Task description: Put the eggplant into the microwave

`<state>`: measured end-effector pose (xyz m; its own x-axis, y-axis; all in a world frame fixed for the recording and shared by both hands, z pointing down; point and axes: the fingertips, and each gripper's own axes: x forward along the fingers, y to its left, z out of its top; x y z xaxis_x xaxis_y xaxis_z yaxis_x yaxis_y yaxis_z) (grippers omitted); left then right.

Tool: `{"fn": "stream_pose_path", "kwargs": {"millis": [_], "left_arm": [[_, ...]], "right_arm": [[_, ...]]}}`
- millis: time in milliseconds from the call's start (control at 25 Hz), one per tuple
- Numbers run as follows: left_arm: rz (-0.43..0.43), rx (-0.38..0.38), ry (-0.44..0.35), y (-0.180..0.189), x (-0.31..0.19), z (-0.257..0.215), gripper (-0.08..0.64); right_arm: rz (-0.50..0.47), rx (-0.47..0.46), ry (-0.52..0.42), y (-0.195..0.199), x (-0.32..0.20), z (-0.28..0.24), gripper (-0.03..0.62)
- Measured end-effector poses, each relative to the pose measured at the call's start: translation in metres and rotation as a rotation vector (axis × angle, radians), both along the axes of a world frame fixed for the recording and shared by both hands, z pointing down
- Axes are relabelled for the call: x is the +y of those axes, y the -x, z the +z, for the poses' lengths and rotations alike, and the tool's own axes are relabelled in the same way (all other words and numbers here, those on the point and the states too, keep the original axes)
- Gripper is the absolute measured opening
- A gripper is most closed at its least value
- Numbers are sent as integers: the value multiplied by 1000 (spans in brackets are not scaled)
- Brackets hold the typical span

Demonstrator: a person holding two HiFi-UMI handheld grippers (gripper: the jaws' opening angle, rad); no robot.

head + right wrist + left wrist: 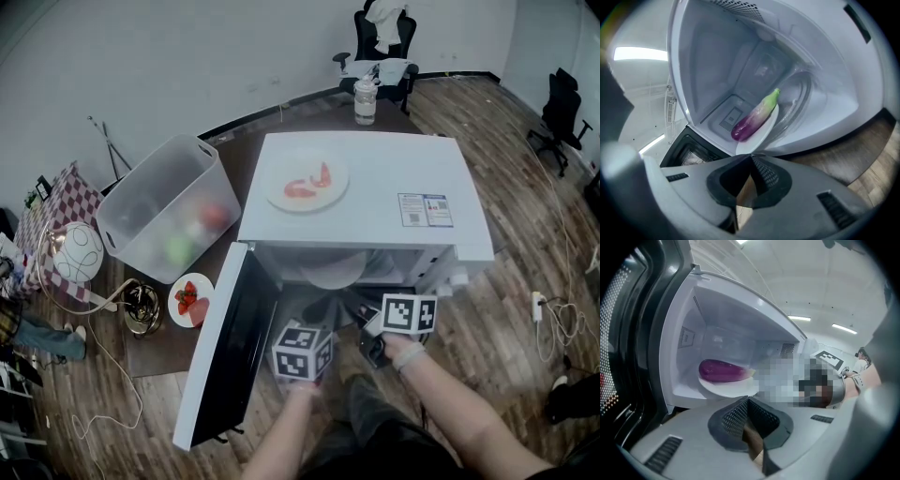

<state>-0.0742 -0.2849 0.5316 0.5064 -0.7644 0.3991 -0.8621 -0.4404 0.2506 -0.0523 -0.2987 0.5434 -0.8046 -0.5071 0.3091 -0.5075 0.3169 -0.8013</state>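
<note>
Here, nearest to you, both tools are empty. The left gripper [751, 437] has its jaws pressed together on nothing, and the right gripper [749, 187] likewise shows its jaws closed with nothing between them. Both hang just in front of the microwave [375, 202], apart from its contents. At your left the microwave door [225, 347] stands swung fully open. Inside the cavity, the purple eggplant [723, 371] lies on its side on a white plate [726, 388], its green stem end pointing toward the back. The plate sits toward the front of the chamber, over the glass turntable [806, 101]. The main step therefore reads as done: the eggplant is inside and released. What appears left is to check that the plate clears the front lip, then shut the door if that counts. Farther off, a plate of red pieces [307, 178] rests on the microwave's top, and a clear plastic bin [169, 208] stands beside it.
</note>
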Motion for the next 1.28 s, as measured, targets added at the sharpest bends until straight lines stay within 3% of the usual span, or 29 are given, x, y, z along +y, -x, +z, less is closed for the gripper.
{"fn": "stream_pose_path", "kwargs": {"millis": [1280], "left_arm": [[-3, 10, 22, -8, -27, -1, 0]], "right_arm": [[43, -40, 44, -3, -17, 0, 5]]}}
